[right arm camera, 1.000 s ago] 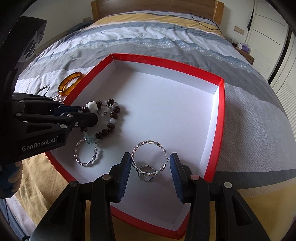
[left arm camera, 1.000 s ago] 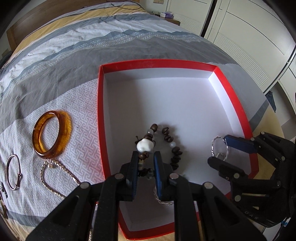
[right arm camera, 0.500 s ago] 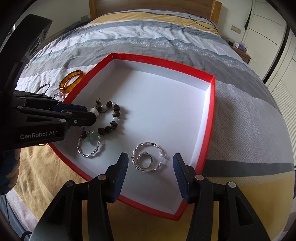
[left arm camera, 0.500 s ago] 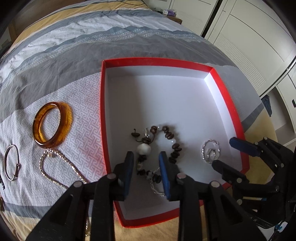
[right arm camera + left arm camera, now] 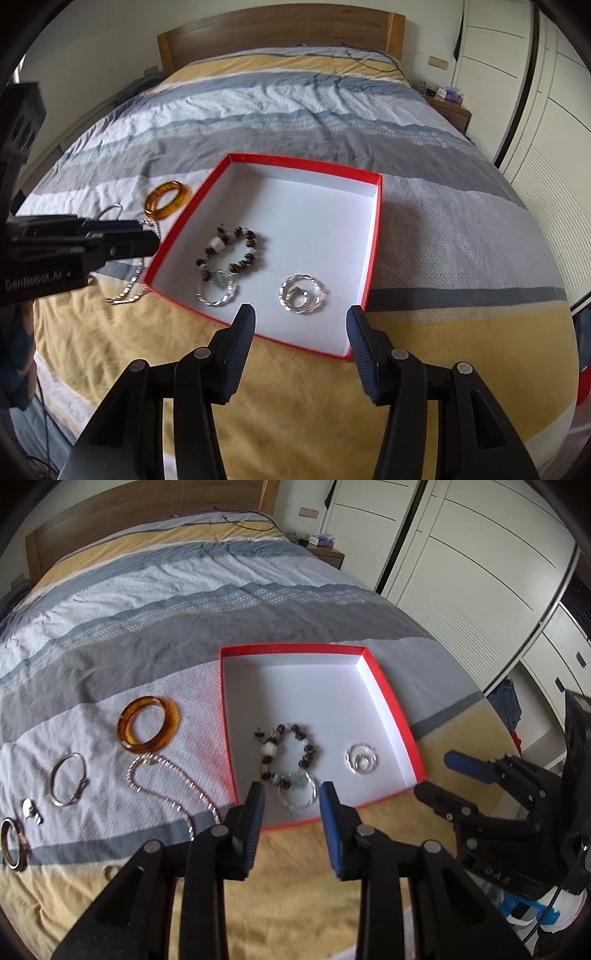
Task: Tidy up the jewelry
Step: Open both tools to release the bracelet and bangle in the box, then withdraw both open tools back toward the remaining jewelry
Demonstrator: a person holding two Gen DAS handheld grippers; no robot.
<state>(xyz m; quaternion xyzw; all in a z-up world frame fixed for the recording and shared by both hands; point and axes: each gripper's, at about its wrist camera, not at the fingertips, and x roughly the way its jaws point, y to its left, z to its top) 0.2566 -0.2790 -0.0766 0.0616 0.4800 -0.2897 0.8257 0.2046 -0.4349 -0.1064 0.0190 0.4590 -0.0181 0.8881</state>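
Red-walled box [image 5: 391,709], white inside, set on the bed [image 5: 155,602]: receiving container for the jewelry.

Status: partly complete.

Already inside the box:
- beaded bracelet [image 5: 286,753], brown beads with one larger white bead, lying near the front left corner;
- twisted silver hoop [image 5: 218,290], touching the near end of the beaded bracelet;
- second twisted silver hoop [image 5: 303,293] toward the right side, with a smaller ring inside its outline.

Outstanding, lying on the bedspread to the left of the box:
- amber bangle [image 5: 149,724], nearest the box wall;
- silver chain [image 5: 166,786], stretched below the bangle;
- thin silver bangle [image 5: 68,780], further left;
- small silver piece [image 5: 31,809] and a dark ring [image 5: 13,843] at the far left edge; type too small to confirm.

Gripper state:
- left gripper [image 5: 291,806]: open, empty, held above the front edge of the box;
- right gripper [image 5: 301,323]: open, empty, likewise above the front wall.

Estimate: somewhat under half of the visible pieces boxed. Next stage, as a judgement: transfer of the loose pieces on the left, likely starting with the amber bangle or the chain.
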